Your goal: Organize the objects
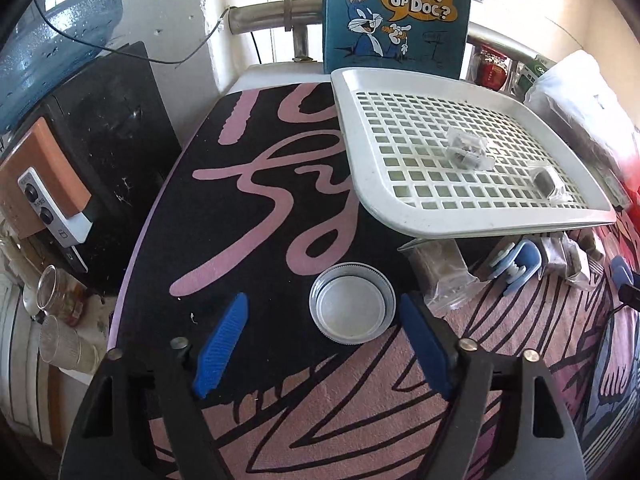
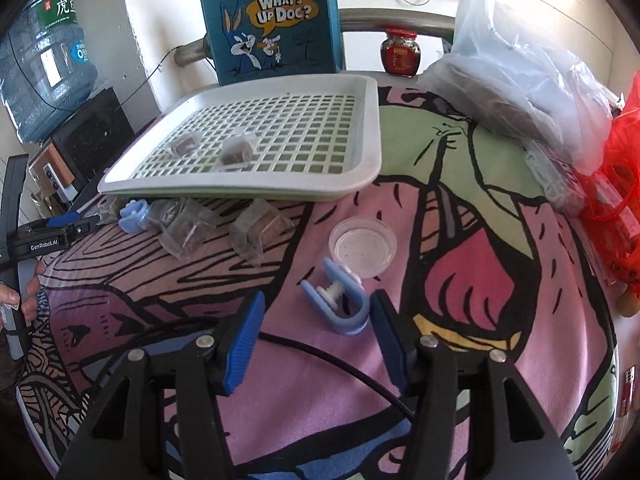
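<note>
A round silvery lid (image 1: pixel 352 305) lies flat on the printed cloth between the fingers of my left gripper (image 1: pixel 322 299). It sits near the right pad and clear of the left one, so the gripper is open. In the right wrist view a light-blue screw clamp (image 2: pixel 340 306) lies between the fingers of my right gripper (image 2: pixel 319 296), close to the right pad. That gripper is open too. A white slotted tray (image 2: pixel 240 192) behind holds two clear packets (image 2: pixel 236 150). More packets (image 2: pixel 184 228) and a second blue clamp (image 2: pixel 134 214) lie in front of it.
A clear round lid (image 2: pixel 362 248) rests beyond the clamp. A blue cartoon bag (image 2: pixel 272 20) stands behind the tray. A red jar (image 2: pixel 401 52), a clear plastic bag (image 2: pixel 520 80) and a red bag (image 2: pixel 616 200) crowd the right. A water bottle (image 2: pixel 44 60) stands left, past the table edge.
</note>
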The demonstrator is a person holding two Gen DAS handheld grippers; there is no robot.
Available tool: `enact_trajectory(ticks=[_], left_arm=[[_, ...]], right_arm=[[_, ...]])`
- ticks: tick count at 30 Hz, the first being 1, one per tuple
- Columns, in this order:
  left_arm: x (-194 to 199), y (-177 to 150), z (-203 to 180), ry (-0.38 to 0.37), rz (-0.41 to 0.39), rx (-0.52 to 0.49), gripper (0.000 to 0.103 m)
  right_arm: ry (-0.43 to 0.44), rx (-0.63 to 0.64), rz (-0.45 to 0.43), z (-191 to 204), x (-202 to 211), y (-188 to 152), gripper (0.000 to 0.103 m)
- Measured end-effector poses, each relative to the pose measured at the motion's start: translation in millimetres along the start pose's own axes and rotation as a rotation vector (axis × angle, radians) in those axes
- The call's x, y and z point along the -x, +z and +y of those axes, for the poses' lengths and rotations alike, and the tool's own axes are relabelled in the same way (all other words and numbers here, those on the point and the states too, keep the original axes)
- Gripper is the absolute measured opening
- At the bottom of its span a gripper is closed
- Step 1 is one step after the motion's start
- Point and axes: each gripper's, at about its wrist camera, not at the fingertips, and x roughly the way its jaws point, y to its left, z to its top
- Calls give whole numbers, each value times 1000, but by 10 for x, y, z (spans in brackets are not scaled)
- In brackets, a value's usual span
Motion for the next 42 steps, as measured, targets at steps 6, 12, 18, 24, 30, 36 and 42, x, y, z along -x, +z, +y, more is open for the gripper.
enact_trajectory(ticks=[6, 12, 18, 24, 30, 36, 42], left_arm=[[63, -34, -14, -9, -22, -6, 38], [439, -44, -65, -78, -104, 8, 38], [716, 48, -461, -164, -185, -71, 38], [632, 34, -700, -192, -191, -125, 38], [419, -90, -741, -202, -144, -132, 38], [408, -91, -645, -218, -153, -99, 38], [398, -94, -642, -221, -151, -102, 38]], right_arm=[[28, 61, -9, 148, 6, -50, 21], [69, 70, -99, 303, 259, -15, 21], [141, 117, -161, 602, 402, 80, 21], [177, 189, -88, 892, 248, -13, 21], [190, 231, -19, 1005, 33, -99, 21], [189, 252, -4, 1043, -39, -113, 22], [129, 283, -15, 1131, -16, -127, 32]])
